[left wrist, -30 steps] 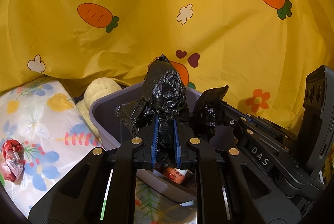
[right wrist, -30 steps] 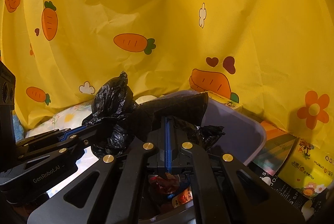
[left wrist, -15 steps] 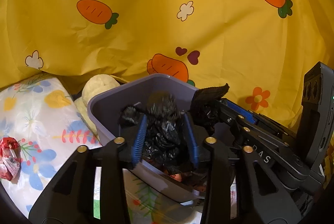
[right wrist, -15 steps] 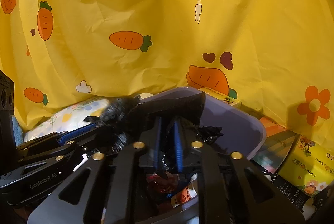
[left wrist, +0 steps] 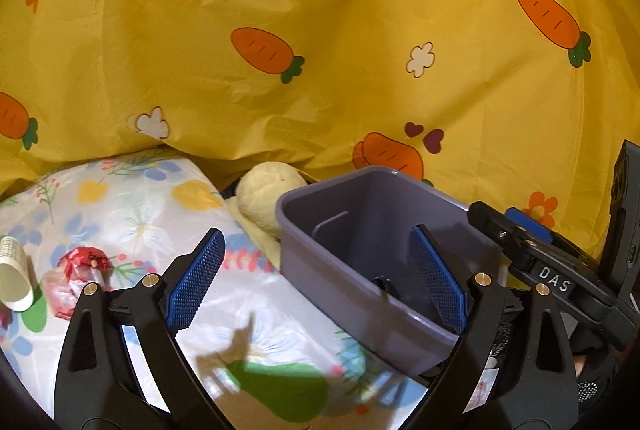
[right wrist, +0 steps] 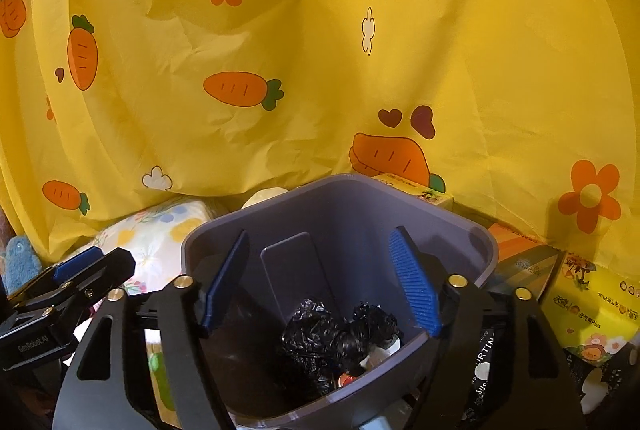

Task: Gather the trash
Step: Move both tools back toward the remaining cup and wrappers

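Both grippers wide, empty: left gripper, right gripper. Black bag in bin. Risk: red wrapper squishy, slips on soft floral cloth; paper cup could roll away.

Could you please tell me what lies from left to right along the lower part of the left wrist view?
White paper cup → red wrapper → floral cloth → cream plush toy → purple bin → the right claw, reaching in from the edge.
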